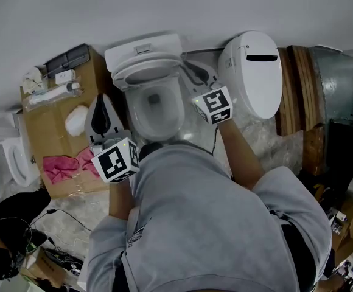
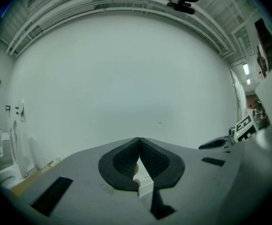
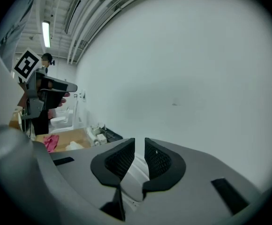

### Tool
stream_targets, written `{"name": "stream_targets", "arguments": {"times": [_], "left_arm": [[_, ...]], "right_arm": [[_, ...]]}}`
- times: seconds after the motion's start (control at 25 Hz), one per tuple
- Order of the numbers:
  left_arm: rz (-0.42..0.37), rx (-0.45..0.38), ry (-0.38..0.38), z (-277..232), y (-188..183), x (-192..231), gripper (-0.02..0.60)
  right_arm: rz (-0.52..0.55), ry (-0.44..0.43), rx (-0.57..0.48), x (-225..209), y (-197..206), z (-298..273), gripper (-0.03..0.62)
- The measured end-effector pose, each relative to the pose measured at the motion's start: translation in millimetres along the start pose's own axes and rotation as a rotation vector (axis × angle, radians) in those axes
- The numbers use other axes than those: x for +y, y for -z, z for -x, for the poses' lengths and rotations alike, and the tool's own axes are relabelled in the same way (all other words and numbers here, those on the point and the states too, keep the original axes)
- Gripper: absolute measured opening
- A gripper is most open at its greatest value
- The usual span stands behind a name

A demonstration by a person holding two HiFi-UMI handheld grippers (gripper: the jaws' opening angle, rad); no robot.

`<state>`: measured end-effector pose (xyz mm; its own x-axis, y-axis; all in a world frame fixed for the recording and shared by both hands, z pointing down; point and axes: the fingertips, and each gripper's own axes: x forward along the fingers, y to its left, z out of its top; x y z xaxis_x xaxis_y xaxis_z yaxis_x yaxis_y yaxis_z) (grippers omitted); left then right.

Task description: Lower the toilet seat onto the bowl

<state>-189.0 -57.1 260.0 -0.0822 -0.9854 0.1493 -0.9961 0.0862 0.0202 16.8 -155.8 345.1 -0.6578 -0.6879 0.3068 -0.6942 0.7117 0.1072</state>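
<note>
Toilet seat (image 1: 128,75): looks raised, leaning back at the tank (image 1: 143,46), above the open bowl (image 1: 158,117).

Left gripper (image 1: 103,105) (image 2: 139,139): beside the bowl's left side. Jaw tips touching, nothing held, aimed at the bare wall (image 2: 126,69).

Right gripper (image 1: 196,75) (image 3: 139,142): just right of the seat. Jaws a narrow slit apart, nothing between the tips.

Cardboard box (image 1: 42,123) with pink cloth (image 1: 58,166) lies on the left. A separate white lid (image 1: 252,72) is propped on the right.
</note>
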Motion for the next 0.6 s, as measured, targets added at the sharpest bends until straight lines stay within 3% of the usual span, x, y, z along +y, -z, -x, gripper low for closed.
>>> {"name": "stream_targets", "arguments": {"times": [0.6], "left_arm": [[0.012, 0.028, 0.032, -40, 13, 18, 0.0]], "right_arm": [[0.049, -0.047, 0.059, 3, 9, -60, 0.074]]}}
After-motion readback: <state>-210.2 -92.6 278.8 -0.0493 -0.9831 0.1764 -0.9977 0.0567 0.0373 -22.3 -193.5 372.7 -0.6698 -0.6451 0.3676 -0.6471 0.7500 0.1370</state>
